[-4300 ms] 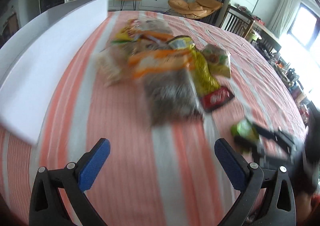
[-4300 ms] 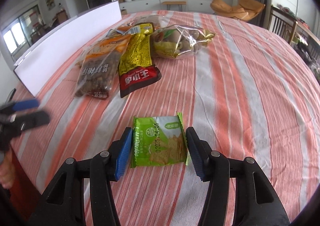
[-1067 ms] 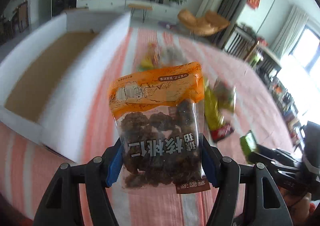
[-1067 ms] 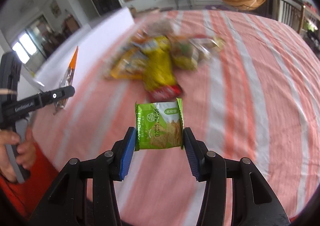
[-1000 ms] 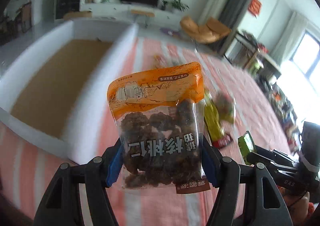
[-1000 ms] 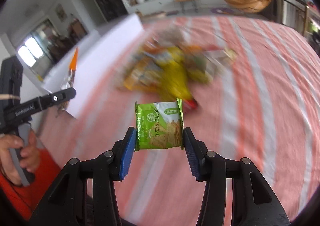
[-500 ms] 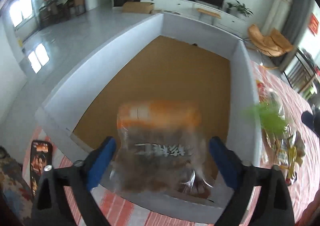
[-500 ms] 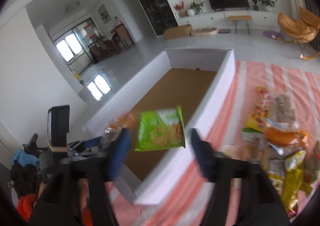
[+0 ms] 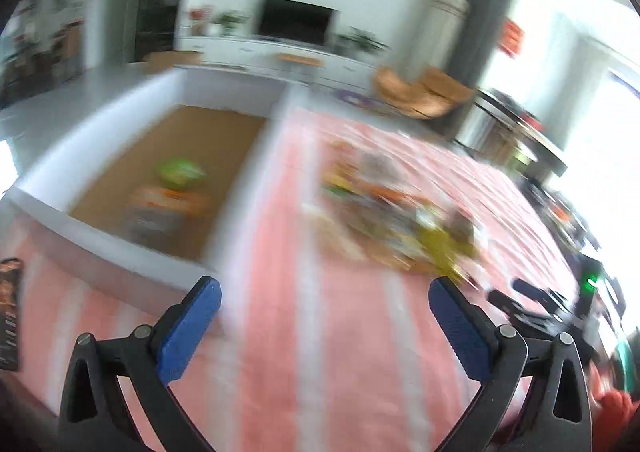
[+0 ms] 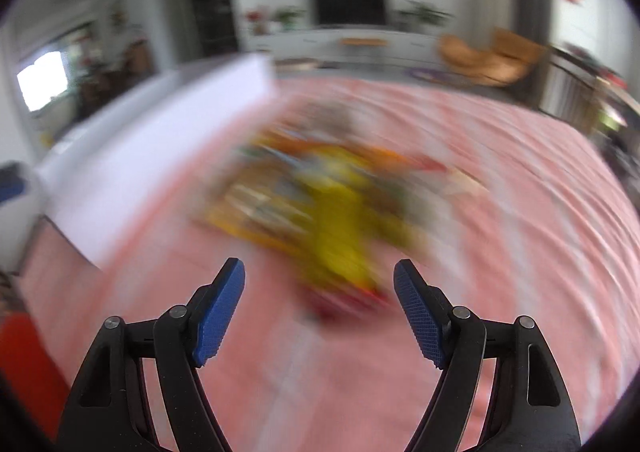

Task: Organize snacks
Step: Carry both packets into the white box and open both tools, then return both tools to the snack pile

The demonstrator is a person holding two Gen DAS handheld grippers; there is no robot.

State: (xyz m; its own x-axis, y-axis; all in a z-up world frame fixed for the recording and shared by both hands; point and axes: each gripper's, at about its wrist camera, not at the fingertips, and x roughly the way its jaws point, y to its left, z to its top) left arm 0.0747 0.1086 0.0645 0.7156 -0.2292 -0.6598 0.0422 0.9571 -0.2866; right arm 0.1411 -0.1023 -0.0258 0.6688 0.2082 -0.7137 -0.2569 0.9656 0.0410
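Both wrist views are heavily motion-blurred, so no label or print is readable.

Left gripper (image 9: 324,306): jaws opening, spread wide, nothing between the blue pads, only the striped cloth (image 9: 304,332) below. Right gripper (image 10: 319,292): jaws apart, nothing pinched; the near end of the snack pile (image 10: 320,204) shows through the gap but sits on the cloth past the tips (no contact that I can see).

Box (image 9: 240,180): white walls, brown floor, at the left side of the table. Two packs lie inside near its near-right corner: a green pack (image 9: 180,172) farther in and an orange-topped bag (image 9: 164,208) just in front of it, close together; whether they touch is lost in the smear. In the right wrist view only the box's outer white wall shows, its inside hidden.

The pile sits on the cloth right of the box, well apart from the wall. It reads as yellow, orange and a dark red end; individual packs can't be counted, several at least.

Cut off or partial: the right gripper shows at the far right edge of the left wrist view as dark bars with a green light, with an orange-red sleeve (image 9: 612,412) below it. A dark printed flat object (image 9: 9,312) lies at the left edge, half out of frame (can't identify it). Background: one TV (image 10: 350,5), one tan lounge chair (image 10: 488,56).
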